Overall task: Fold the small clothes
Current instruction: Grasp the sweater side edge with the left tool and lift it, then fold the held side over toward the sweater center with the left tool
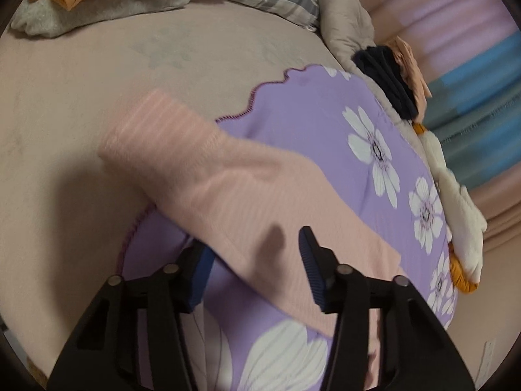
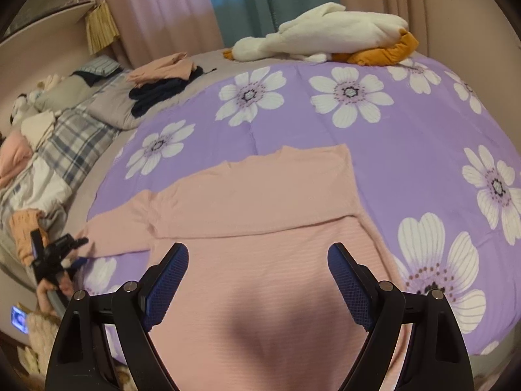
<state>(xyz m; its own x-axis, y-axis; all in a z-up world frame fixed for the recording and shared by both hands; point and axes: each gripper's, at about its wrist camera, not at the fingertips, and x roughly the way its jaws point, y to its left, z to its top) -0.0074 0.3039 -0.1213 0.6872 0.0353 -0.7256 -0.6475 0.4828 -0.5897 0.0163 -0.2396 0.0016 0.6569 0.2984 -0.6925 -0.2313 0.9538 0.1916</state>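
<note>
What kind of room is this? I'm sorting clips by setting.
Most likely a bedroom: a bed under a purple floral quilt, a plaid pillow at its head, and curtains behind a plush goose.

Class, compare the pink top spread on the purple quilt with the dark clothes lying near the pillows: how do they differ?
The pink top is pale; the dark clothes look navy or black. The pink top lies spread out with one sleeve extended; the dark clothes sit bunched in a small heap. The pink top rests on the flowered quilt; the dark clothes lie off it. Both are soft garments on the bed.
</note>
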